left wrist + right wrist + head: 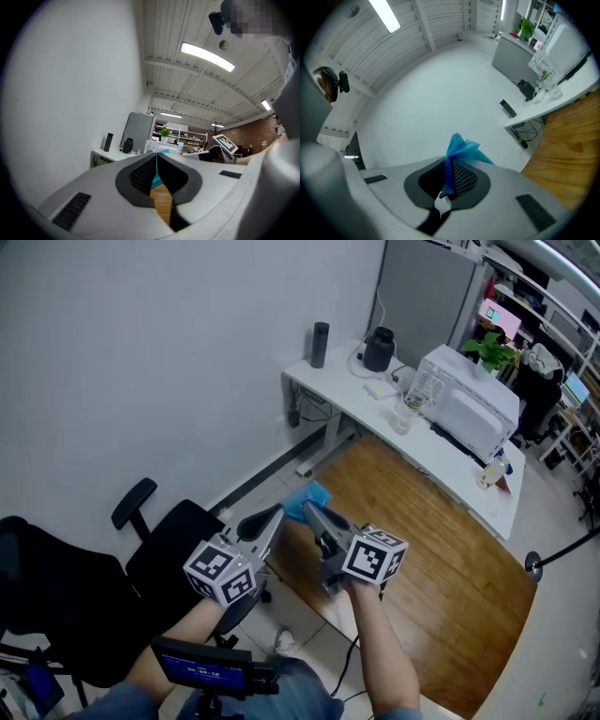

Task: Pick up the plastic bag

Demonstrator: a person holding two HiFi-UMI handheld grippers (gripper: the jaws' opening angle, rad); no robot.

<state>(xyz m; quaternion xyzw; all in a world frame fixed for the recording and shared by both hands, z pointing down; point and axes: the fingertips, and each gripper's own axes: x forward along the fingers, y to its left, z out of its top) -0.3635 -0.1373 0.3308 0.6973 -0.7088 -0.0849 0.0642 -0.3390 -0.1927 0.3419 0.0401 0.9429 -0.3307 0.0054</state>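
A thin blue plastic bag (306,498) hangs in the air above the near corner of a wooden table (431,549), pinched from both sides. My left gripper (277,514) is shut on its left edge. In the left gripper view only a narrow blue strip of bag (156,172) shows between the closed pads of the left gripper (156,158). My right gripper (310,512) is shut on the bag's right side. In the right gripper view, crumpled blue film (461,149) fans out past the tips of the right gripper (450,163). Both grippers point roughly level and sit close together.
A black office chair (141,563) stands at the left by the white wall. Behind it, a white desk (352,399) carries a black kettle (379,349), a dark cylinder (320,344) and a white appliance (469,399). Cables hang under that desk.
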